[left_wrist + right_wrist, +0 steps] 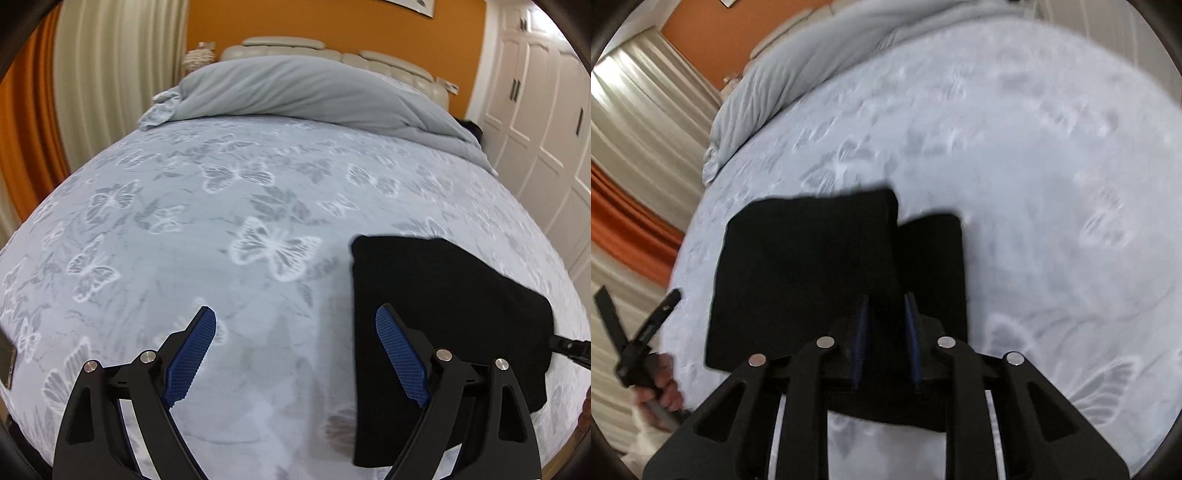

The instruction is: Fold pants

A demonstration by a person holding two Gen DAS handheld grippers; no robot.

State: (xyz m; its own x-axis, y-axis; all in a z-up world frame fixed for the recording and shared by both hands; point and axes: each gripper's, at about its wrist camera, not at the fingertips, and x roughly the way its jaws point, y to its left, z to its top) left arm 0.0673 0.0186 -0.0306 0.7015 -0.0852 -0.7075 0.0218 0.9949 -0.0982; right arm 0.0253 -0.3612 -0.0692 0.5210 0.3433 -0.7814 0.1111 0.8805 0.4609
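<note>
On the bed [258,192], with its pale blue butterfly cover, lie the black pants [812,273], folded into a compact block near the edge where I stand. From my right gripper's [886,308] camera the block shows two parts: a wider panel on the left and a narrower strip beside it on the right, both flat on the cover. My right gripper hangs over the near edge of the pants with its blue pads [862,328] drawn close together, a narrow gap between them. The dark cloth fills that gap in the view, but I cannot tell whether the pads pinch it or only hover above it; the picture is blurred.

My left gripper [295,319] is spread wide, grasping nothing. It points down at bare cover just left of the pants, and its right finger [400,358] overlaps the left edge of the pants in the view. My left hand [666,384] is visible at the bed's edge, wrapped around the handle.

A grey duvet [303,88] is bunched at the head of the bed, well apart from the pants.
</note>
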